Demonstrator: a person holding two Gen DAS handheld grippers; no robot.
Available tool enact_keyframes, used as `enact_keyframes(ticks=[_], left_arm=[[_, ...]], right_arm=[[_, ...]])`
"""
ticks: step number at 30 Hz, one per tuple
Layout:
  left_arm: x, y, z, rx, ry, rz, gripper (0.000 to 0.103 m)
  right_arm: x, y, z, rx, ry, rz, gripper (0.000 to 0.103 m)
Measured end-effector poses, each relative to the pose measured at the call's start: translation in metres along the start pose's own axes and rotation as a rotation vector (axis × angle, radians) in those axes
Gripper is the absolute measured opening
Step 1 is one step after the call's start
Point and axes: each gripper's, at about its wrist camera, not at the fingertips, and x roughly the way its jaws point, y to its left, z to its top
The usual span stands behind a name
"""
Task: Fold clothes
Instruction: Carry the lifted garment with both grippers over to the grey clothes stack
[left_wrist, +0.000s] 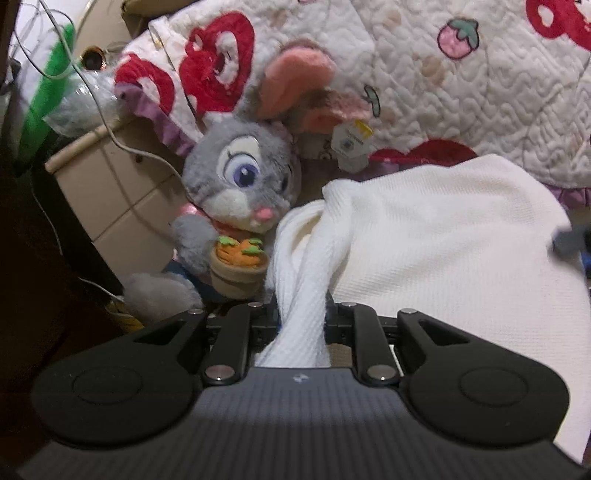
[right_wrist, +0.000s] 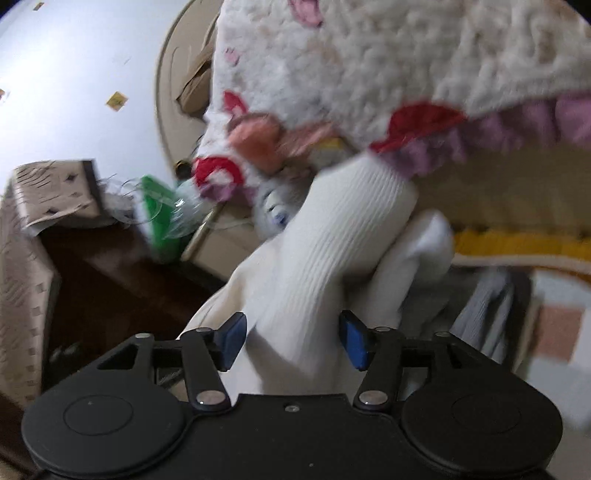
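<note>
In the left wrist view a white ribbed garment (left_wrist: 443, 240) spreads wide to the right. One twisted fold of it runs down between the fingers of my left gripper (left_wrist: 301, 321), which is shut on it. The right wrist view is blurred. There a thick roll of the same garment (right_wrist: 332, 251) rises from between the blue pads (right_wrist: 232, 338) of my right gripper (right_wrist: 293, 339). The pads stand fairly wide, with the bundle filling the gap between them. A grey-blue blur at the cloth's far right corner (left_wrist: 569, 240) looks like the right gripper.
A grey plush rabbit (left_wrist: 236, 184) holding a carrot pot sits just left of the garment. A quilted blanket (left_wrist: 424, 74) with red and strawberry prints lies behind. A beige cabinet (left_wrist: 110, 184), white cables and a green object (left_wrist: 44, 92) stand at the left. Dark flooring (right_wrist: 110, 288) is below.
</note>
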Motion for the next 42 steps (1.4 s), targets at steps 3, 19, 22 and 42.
enact_keyframes(ticks=[3, 19, 22, 42], left_arm=[[-0.013, 0.011, 0.003, -0.011, -0.046, 0.047, 0.022], [-0.01, 0.008, -0.009, -0.029, -0.026, 0.007, 0.022], [0.022, -0.018, -0.033, 0.07, 0.092, 0.07, 0.017], [-0.007, -0.085, -0.038, 0.127, -0.081, -0.186, 0.009]], right_arm=[[0.007, 0.01, -0.018, -0.02, 0.053, -0.006, 0.07], [0.001, 0.022, -0.026, -0.246, 0.123, -0.065, 0.04], [-0.001, 0.011, -0.017, -0.154, 0.207, -0.026, 0.054], [0.03, 0.012, 0.027, -0.189, 0.009, -0.156, 0.083]])
